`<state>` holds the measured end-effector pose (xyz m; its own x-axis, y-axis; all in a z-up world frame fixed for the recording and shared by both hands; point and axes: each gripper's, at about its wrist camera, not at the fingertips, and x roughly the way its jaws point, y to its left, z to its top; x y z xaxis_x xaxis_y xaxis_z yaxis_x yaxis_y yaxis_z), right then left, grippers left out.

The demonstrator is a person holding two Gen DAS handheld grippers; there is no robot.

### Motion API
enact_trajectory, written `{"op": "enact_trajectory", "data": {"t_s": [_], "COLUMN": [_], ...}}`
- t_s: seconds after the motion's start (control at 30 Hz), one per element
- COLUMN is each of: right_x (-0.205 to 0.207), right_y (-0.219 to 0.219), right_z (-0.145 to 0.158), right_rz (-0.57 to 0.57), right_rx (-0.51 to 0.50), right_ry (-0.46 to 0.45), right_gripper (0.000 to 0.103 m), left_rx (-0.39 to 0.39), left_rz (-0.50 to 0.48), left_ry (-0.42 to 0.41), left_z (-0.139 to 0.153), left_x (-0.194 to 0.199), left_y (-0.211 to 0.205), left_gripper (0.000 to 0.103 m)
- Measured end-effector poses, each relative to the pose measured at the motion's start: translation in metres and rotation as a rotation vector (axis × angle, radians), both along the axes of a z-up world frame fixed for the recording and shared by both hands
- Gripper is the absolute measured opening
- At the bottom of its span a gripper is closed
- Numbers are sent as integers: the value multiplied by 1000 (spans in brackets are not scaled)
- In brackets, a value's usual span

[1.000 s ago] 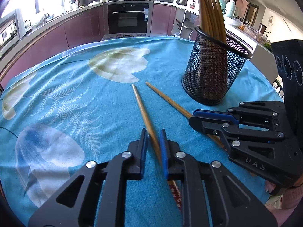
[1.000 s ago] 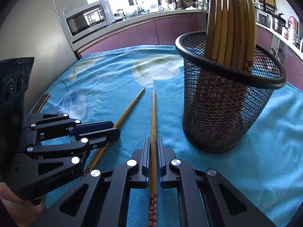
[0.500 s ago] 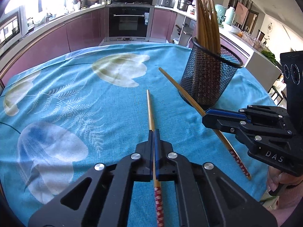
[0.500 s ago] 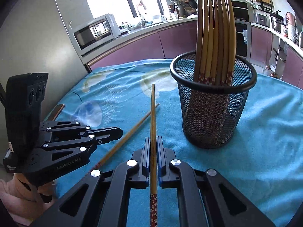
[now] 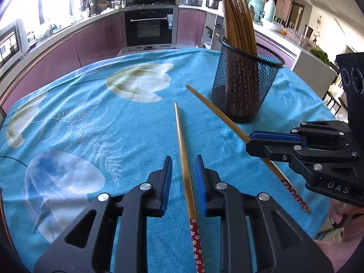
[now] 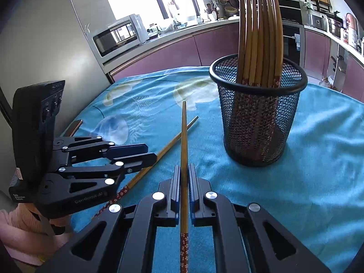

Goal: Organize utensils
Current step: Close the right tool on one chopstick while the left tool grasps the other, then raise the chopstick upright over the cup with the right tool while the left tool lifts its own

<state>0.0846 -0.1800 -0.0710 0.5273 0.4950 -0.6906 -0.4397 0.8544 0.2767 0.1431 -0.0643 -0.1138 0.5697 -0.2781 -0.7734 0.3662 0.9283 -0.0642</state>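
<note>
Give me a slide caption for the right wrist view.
Right hand-held gripper shut on a chopstick beside the mesh holder of chopsticks on a blue tablecloth.

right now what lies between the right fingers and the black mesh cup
Only bare blue floral cloth between the right fingers and black mesh cup, in the right wrist view.

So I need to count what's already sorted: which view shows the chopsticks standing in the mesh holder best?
The right wrist view: the standing chopsticks fan out separately above the mesh holder, patterned ends visible inside. The left wrist view shows them bunched and overlapping, smaller, near the frame's top.
</note>
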Motion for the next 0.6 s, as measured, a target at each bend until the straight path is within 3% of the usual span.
{"op": "enact_trajectory", "data": {"t_s": [0.17, 0.23, 0.6], "right_x": [0, 0, -9], "right_y": [1, 0, -10], "right_z": [1, 2, 12], "right_rz": [-3, -6, -15], "right_rx": [-2, -1, 26], "right_ry": [-7, -10, -41], "right_gripper": [6, 6, 6], "left_rx": [27, 25, -34], "left_rz": [1, 3, 12], "left_ry": [10, 13, -5], "left_z": [-9, -9, 4], "left_x": [10, 13, 6], "left_y": [-8, -9, -2], "left_gripper": [19, 9, 8]}}
